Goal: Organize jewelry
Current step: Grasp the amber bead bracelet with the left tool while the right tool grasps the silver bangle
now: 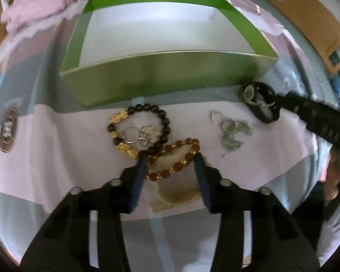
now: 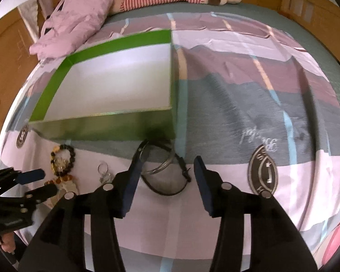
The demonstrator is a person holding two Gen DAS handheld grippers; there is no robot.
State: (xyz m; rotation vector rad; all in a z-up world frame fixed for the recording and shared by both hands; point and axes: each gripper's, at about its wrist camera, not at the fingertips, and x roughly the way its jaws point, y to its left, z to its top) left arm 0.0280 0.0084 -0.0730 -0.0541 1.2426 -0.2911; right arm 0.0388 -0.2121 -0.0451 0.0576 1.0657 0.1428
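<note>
Left gripper (image 1: 171,156) spread, amber bracelet (image 1: 176,158) between its tips; right gripper (image 2: 170,161) spread over black watch (image 2: 167,176); green box (image 1: 161,72) beyond both.

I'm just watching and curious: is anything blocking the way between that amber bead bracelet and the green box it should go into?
Yes. The black and gold bead bracelet with a small silver charm inside its loop lies on the bedspread between the amber bracelet and the green box. The box's near wall also rises there. The left tool straddles the amber bracelet.
</note>
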